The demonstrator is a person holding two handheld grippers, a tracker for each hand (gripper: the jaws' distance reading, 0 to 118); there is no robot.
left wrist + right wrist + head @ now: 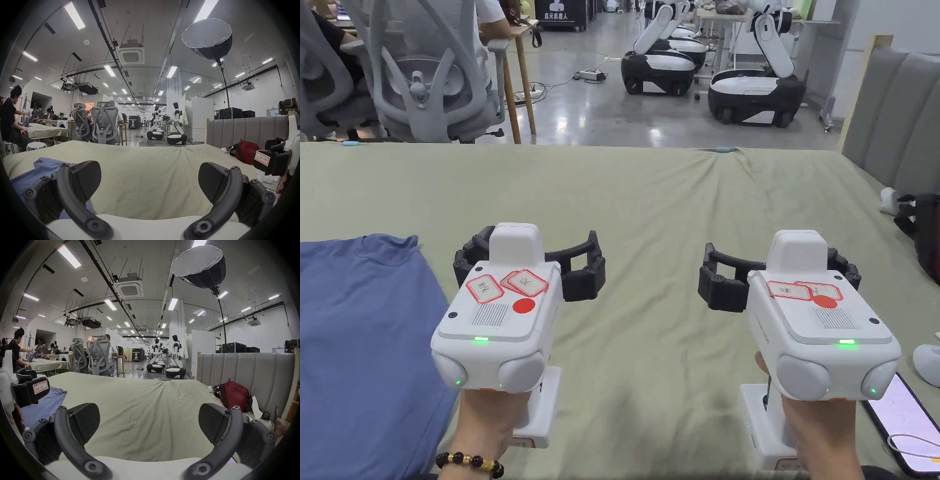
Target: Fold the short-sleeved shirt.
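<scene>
1. Blue short-sleeved shirt [359,350] lies on the olive bed sheet [650,206], to the left of and partly beneath the left gripper [528,262]. From the head view it looks spread out and not yet folded; its near and left edges run out of frame.
2. Left gripper: jaws wide apart, nothing between them. In the left gripper view the shirt shows behind its left jaw, bare sheet between the jaws. Held above the sheet, no contact visible.
3. Right gripper [778,272]: jaws likewise apart and empty, over bare sheet, well apart from the shirt.
4. To the right of the right gripper: a phone [903,425] with a cable lies on the sheet near the hand; farther off, a red bag [233,395] sits against the grey headboard [243,368].
5. Risks, judged:
   - Right gripper must cross to the shirt; a long reach could make the two pinches uneven, giving a skewed fold.
   - Pinching too deep could catch the sheet with the shirt, since both are soft and lie flush.
   - Pinching only the top layer would separate front from back and leave wrinkles.
   - A right-hand sweep may snag the phone cable.
</scene>
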